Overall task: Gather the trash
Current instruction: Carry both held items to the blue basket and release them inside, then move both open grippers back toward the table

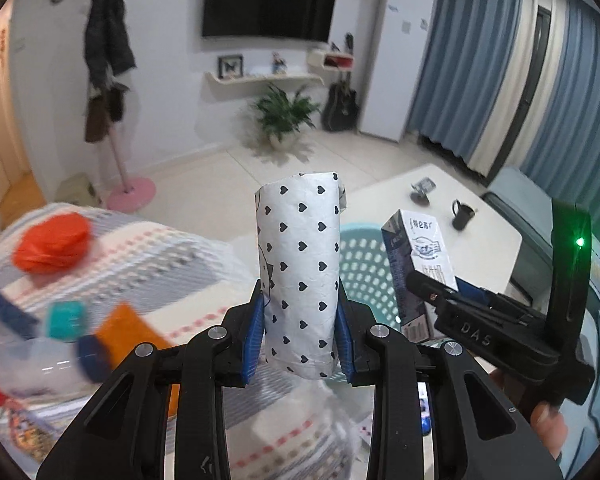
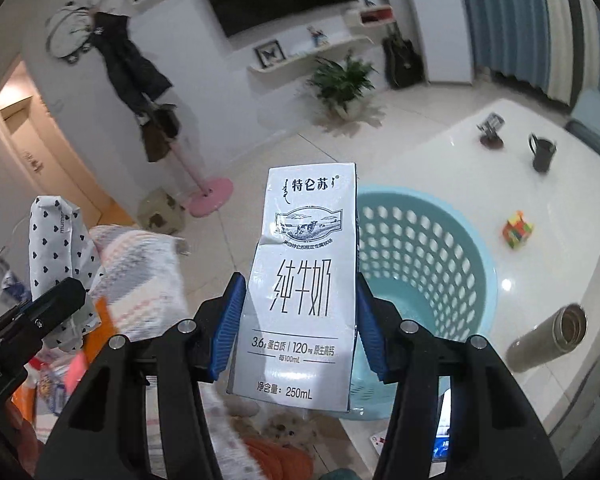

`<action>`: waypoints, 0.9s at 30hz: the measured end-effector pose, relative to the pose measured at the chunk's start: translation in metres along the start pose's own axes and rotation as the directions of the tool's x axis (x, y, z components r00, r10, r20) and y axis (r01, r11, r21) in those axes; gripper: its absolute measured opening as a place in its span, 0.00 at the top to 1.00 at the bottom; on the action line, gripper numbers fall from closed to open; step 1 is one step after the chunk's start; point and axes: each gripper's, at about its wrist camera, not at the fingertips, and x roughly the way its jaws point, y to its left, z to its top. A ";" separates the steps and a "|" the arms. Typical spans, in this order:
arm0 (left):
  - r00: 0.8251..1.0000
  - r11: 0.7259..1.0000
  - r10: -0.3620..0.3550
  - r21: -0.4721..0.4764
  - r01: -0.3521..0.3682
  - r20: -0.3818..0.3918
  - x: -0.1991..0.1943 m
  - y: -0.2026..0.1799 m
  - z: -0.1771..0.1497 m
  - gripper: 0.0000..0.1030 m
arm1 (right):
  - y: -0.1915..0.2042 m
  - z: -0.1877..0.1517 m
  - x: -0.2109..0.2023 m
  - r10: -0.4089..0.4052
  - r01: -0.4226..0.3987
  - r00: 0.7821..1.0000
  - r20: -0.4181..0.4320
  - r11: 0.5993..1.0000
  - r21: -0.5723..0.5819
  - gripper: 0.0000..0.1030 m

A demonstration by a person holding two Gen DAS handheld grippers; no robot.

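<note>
Left gripper point(image 1: 300, 336) pinched a heart-print paper packet point(image 1: 300, 272); right gripper point(image 2: 296, 328) clamped a milk carton point(image 2: 300, 288), both carried short of the blue basket point(image 2: 428, 256). Risk: either piece, released early, would likely clip the rim and drop among the sofa clutter, and the soft packet might slip.

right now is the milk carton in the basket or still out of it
Out. The milk carton is clamped upright in the right hand-held gripper, in front of the blue basket, whose visible inside looks empty.
</note>
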 end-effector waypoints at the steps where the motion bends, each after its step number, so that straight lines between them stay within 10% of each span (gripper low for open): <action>1: 1.000 1.000 0.001 0.004 -0.001 -0.030 0.013 -0.003 0.000 0.70 | -0.008 -0.002 0.008 -0.013 0.013 1.000 -0.014 1.000 0.014 0.51; 9: 0.964 0.989 -0.148 -0.061 0.138 -0.223 0.091 -0.012 -0.008 0.70 | -0.048 -0.015 0.042 -0.071 0.078 0.994 -0.086 0.994 0.082 0.51; 27: 0.960 0.984 -0.171 -0.077 0.158 -0.223 0.093 -0.020 -0.015 0.49 | -0.063 -0.019 0.038 -0.084 0.097 0.991 -0.104 0.987 0.129 0.43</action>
